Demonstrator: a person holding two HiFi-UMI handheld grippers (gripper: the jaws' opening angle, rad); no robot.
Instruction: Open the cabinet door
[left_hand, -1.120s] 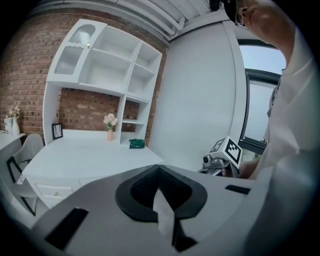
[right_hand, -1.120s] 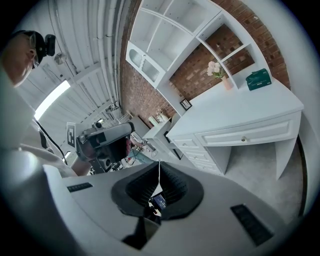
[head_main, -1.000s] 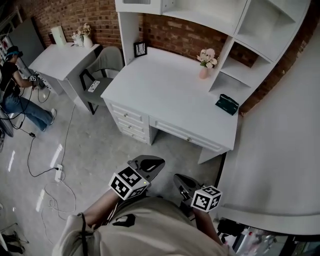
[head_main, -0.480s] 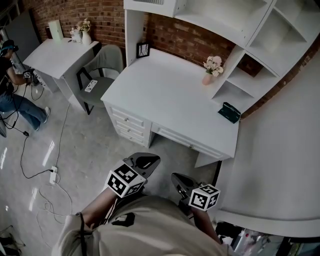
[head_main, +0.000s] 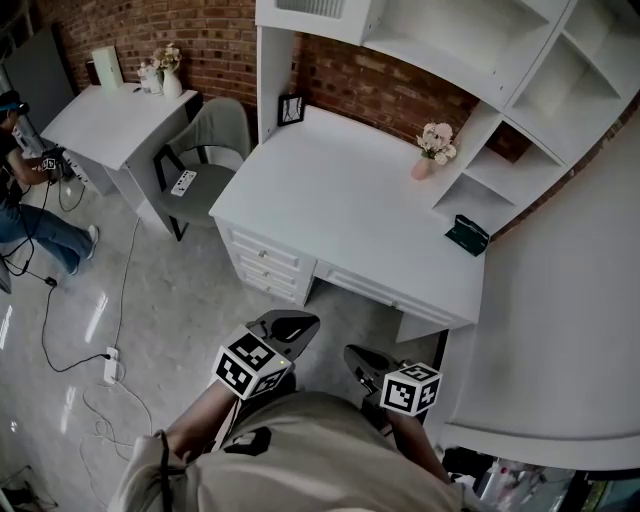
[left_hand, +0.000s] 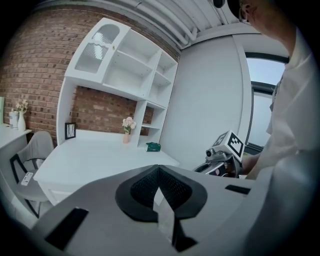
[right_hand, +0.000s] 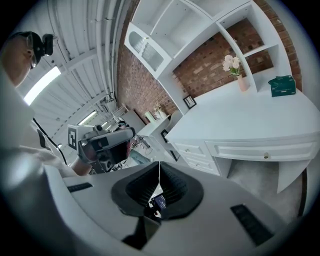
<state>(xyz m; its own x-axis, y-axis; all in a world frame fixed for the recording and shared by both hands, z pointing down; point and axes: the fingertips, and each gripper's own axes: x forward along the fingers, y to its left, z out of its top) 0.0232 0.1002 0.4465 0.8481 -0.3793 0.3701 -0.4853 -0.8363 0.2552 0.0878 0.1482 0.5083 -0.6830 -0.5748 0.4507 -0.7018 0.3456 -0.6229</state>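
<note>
A white hutch stands on a white desk (head_main: 340, 200) against the brick wall. Its closed cabinet door (head_main: 315, 8) with a slatted panel is at the hutch's top left, also in the left gripper view (left_hand: 97, 47) and the right gripper view (right_hand: 147, 47). My left gripper (head_main: 290, 325) and right gripper (head_main: 362, 358) are held side by side over the floor, well short of the desk. The jaws of both are shut with nothing between them, as the left gripper (left_hand: 158, 167) and the right gripper (right_hand: 159, 164) show in their own views.
On the desk are a pink flower vase (head_main: 432, 150), a green box (head_main: 467, 236) and a picture frame (head_main: 291, 109). Drawers (head_main: 268, 268) sit under its left side. A grey chair (head_main: 205, 150), a second table (head_main: 110, 115), a person (head_main: 25, 190) and floor cables with a power strip (head_main: 111, 366) lie left.
The desk and hutch have shifted right and slightly nearer in the head view as both grippers are carried forward together. Their jaws stay shut.
</note>
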